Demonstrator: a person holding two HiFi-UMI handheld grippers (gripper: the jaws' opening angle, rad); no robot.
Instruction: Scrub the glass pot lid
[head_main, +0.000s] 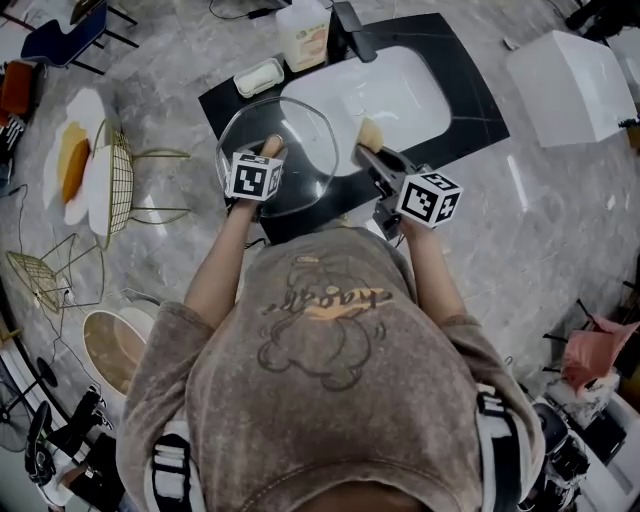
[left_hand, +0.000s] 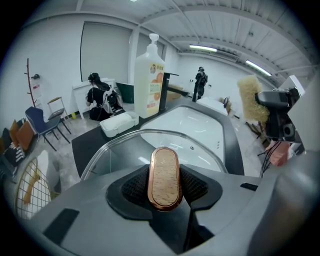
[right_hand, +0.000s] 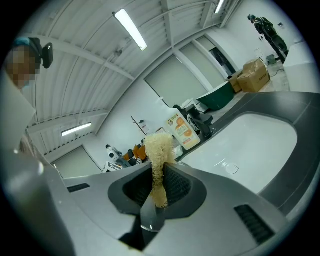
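A round glass pot lid (head_main: 280, 150) hangs over the left part of the white sink (head_main: 400, 95). My left gripper (head_main: 268, 160) is shut on the lid's wooden handle (left_hand: 164, 177); the clear glass (left_hand: 120, 150) spreads out beyond my jaws. My right gripper (head_main: 365, 150) sits just right of the lid, shut on a pale fibrous loofah scrubber (right_hand: 159, 155). The scrubber (head_main: 370, 133) stands clear of the glass, over the sink. From the left gripper view the scrubber (left_hand: 249, 97) and right gripper (left_hand: 277, 112) appear at the right.
A soap bottle (head_main: 304, 35) and a white soap dish (head_main: 258, 77) stand behind the sink on the black counter (head_main: 470, 90), beside a dark faucet (head_main: 352, 30). Wire chairs (head_main: 115, 180) stand left on the marble floor. A white box (head_main: 570, 85) sits at the right.
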